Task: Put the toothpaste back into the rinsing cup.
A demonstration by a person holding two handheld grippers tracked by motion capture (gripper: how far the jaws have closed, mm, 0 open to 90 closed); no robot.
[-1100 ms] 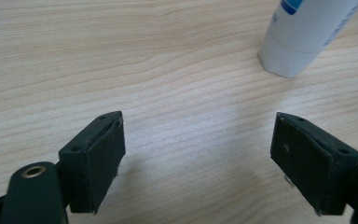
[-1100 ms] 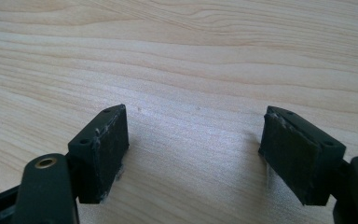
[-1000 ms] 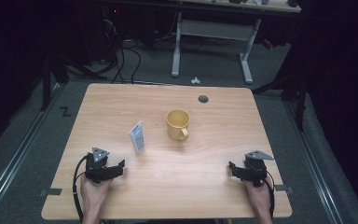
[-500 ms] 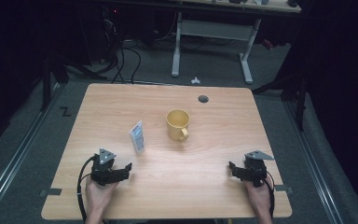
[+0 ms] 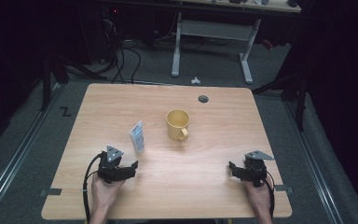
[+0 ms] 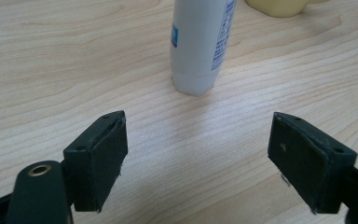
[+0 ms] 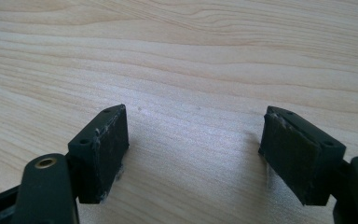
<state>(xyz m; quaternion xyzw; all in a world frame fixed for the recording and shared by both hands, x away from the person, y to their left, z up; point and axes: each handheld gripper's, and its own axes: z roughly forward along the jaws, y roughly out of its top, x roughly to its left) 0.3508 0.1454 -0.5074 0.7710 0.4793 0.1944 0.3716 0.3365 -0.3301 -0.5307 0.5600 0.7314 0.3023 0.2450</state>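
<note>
Tube (image 5: 137, 136) is the thing nearest the work: one white tube with blue print, standing on its cap on the bench (image 5: 214, 196), just to the left of the yellow mug (image 5: 177, 124) and apart from it. One mug stands on the bench, near its middle, with its handle turned toward the person's side. One small dark round hole (image 5: 203, 99) sits in the bench top beyond the mug, toward the far edge.

Two tools are in view, one in each hand. The left tool (image 5: 131, 167) lies on the near side of the mug and to its left, close to the tube but not touching it. In the left gripper view its two black jaws are spread wide, with bare wood between them, and the tube (image 6: 200, 44) stands straight ahead beyond the gap (a sliver of the mug (image 6: 282, 7) shows past it at the top edge). The right tool (image 5: 233, 169) rests on the near side of the mug and well to its right, far from both tube and mug. In the right gripper view its two jaws are also spread wide over bare wood, pinching nothing. Each tool carries one grey three-cornered plate on top and trails one black cable back toward the person's wrist.
</note>
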